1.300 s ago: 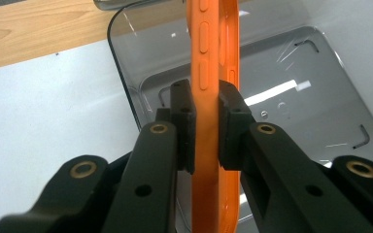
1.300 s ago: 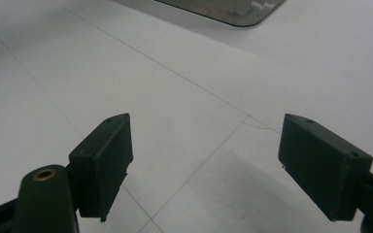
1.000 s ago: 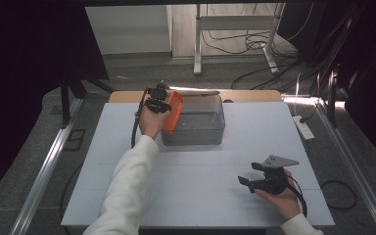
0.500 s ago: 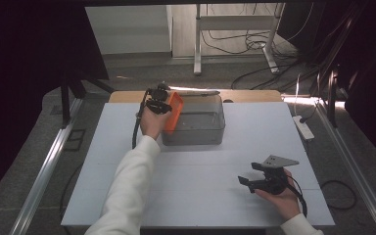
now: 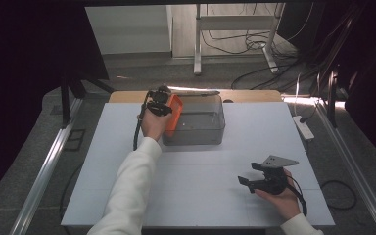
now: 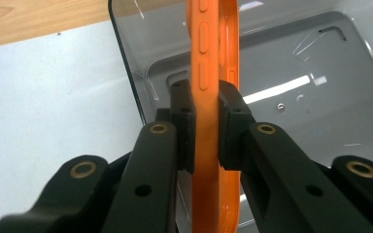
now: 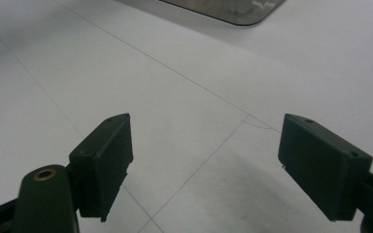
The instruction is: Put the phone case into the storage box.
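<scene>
**benchrat:** Between the left gripper's point(image 6: 205, 127) two black jaws sits an orange phone case point(image 6: 212, 73), pinched across its thin side wall, edge-on to the camera. You can make out the button bumps on the rim running away from the jaws, so its long axis points straight out ahead of that gripper. Right past and under it is the clear plastic bin point(image 6: 291, 82), and its near wall is just off to the gripper's left.

**solderfan:** So the case is over the bin, not in it?

**benchrat:** Looks that way to me. From the high view the left gripper point(image 5: 157, 104) is up at the bin's point(image 5: 196, 128) left end with the case point(image 5: 174, 113) hanging over that rim, tilted, lower end toward the inside. I can't tell if it touches the bottom.

**solderfan:** And the other hand?

**benchrat:** Right gripper point(image 5: 248, 179) is parked well apart from the bin on the white table point(image 5: 103, 161), closer to the person. Its jaws are spread wide with nothing between them, just bare tabletop ahead point(image 7: 204, 155).

**solderfan:** So it's the left hand's move.

**benchrat:** I'd guess so. Dropping the case in means going forward and down along that long axis, and the left is the only one near it.
</scene>
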`<state>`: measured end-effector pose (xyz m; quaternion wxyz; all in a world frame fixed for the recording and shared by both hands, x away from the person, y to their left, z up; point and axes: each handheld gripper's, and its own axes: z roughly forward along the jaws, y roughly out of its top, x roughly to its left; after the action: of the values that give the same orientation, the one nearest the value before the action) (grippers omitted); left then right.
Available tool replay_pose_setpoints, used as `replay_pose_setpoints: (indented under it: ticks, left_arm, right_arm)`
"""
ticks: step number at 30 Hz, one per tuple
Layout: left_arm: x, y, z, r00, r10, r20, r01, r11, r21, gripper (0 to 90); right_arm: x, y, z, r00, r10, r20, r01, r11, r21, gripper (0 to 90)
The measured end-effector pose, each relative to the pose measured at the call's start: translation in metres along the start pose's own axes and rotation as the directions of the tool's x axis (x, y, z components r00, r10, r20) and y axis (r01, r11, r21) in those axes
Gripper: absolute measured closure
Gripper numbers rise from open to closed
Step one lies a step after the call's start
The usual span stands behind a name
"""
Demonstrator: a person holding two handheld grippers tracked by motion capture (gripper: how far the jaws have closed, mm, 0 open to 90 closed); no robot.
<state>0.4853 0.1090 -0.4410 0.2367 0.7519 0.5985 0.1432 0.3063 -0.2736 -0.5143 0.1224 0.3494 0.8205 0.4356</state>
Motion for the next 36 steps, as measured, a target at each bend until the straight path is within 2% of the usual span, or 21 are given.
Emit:
replay_pose_setpoints:
  ticks: [14, 24, 36]
  left_arm:
    - [-0.002, -0.001, 0.007, 0.9996, -0.01, -0.027, 0.01, 0.9997, 0.021, 79.7]
    - [-0.004, -0.001, 0.011, 0.9992, -0.028, -0.029, 0.029, 0.9991, 0.031, 79.7]
    - [-0.005, 0.0, 0.01, 0.9982, -0.037, -0.047, 0.038, 0.9987, 0.033, 79.7]
  right_arm:
    - [0.0, 0.0, 0.0, 1.0, 0.0, -0.003, 0.0, 1.0, -0.001, 20.5]
    - [-0.001, 0.0, 0.0, 1.0, -0.001, -0.004, 0.001, 1.0, 0.0, 20.5]
    - [-0.001, 0.001, -0.001, 1.0, -0.003, -0.005, 0.003, 1.0, -0.006, 20.6]
